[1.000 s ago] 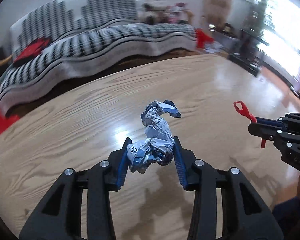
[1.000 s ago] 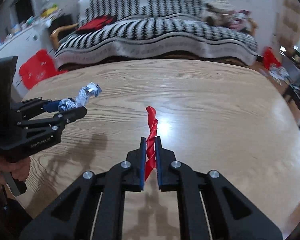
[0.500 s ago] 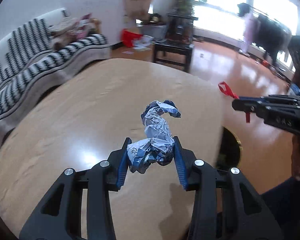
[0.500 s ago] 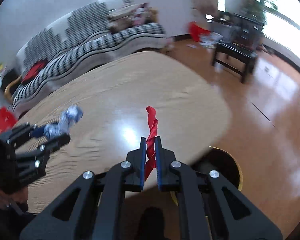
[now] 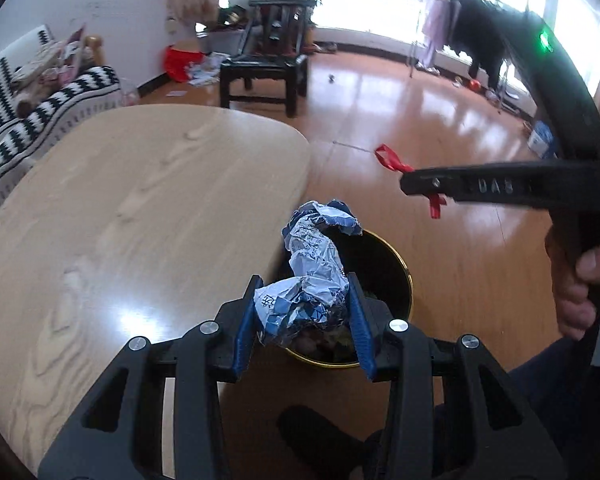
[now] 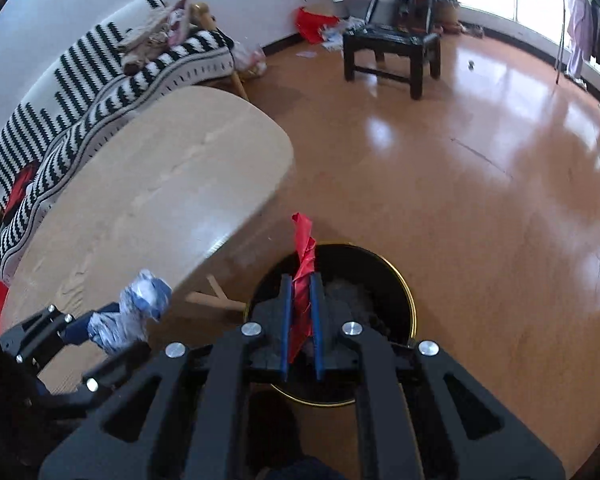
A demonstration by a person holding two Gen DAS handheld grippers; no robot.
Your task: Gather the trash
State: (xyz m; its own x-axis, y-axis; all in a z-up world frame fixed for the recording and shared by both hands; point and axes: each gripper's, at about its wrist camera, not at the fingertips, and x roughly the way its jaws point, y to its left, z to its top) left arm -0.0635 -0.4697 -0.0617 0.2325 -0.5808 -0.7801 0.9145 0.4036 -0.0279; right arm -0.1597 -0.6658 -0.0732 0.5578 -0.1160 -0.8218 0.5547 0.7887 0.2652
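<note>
Now both grippers hang over the floor beside the wooden table [image 5: 140,208], above a black bin with a gold rim [image 5: 410,280]. The left gripper [image 5: 304,316] has its blue pads [image 5: 244,332] pressed against the two sides of a crumpled blue-and-white wrapper [image 5: 308,280], so the jaws stand partly apart with the wad filling the gap between them. The lower bulk of the wrapper sits squarely between the pads, while its upper part twists up and forward past the fingertips, ending in a crinkled flap that, in the left wrist view, overlaps the bin's far rim and the table's edge. Under the wrapper the bin's mouth shows some dark, mixed litter already inside. The right gripper [image 6: 300,320] is clamped tight on a twisted red strip [image 6: 304,264]; its pads are nearly together with only the thin strip between them. The strip runs along the slot between the fingers and sticks out well beyond the tips, its free end standing up over the far rim of the bin in the right wrist view. From the left wrist view the same red strip pokes out on both sides of the closed right fingers, and a hand [image 5: 576,280] grips the handle. A dark wooden chair [image 6: 392,48] and a striped sofa [image 6: 100,80] stand well apart from the bin.
</note>
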